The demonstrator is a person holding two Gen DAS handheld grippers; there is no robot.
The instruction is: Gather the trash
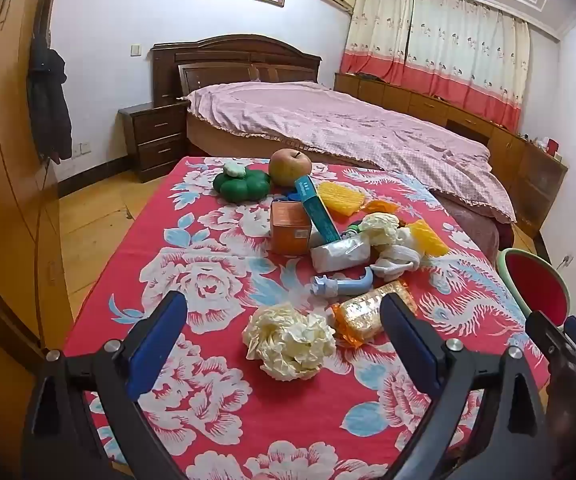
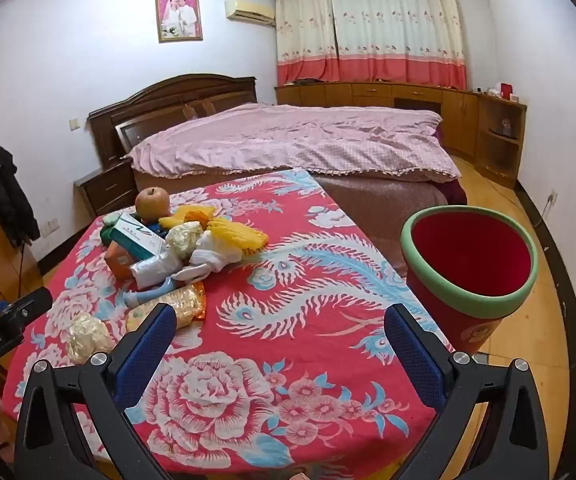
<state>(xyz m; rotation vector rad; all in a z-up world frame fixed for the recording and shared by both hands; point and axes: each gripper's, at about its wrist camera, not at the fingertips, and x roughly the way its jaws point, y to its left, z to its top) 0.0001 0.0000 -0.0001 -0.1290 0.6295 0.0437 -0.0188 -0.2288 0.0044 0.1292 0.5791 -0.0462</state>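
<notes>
A pile of litter lies on the red floral tablecloth [image 1: 215, 412]: a crumpled cream paper ball [image 1: 290, 342] nearest me, an orange snack wrapper [image 1: 372, 312], a blue plastic piece [image 1: 342, 284], a white packet [image 1: 340, 254], a teal box [image 1: 316, 208], an orange box [image 1: 290, 228] and yellow wrappers [image 1: 342, 198]. My left gripper [image 1: 283, 312] stands open, its fingers either side of the paper ball and above it, apart from it. My right gripper [image 2: 279, 326] is open over bare cloth. A red bin with a green rim [image 2: 470, 268] stands off the table's right edge.
An apple [image 1: 290, 167] and a green pumpkin-shaped object [image 1: 241, 185] sit at the far end of the pile. A bed with a pink cover [image 2: 296, 138] lies beyond the table. A nightstand [image 1: 155, 140] and wooden cabinets [image 2: 448, 108] line the walls.
</notes>
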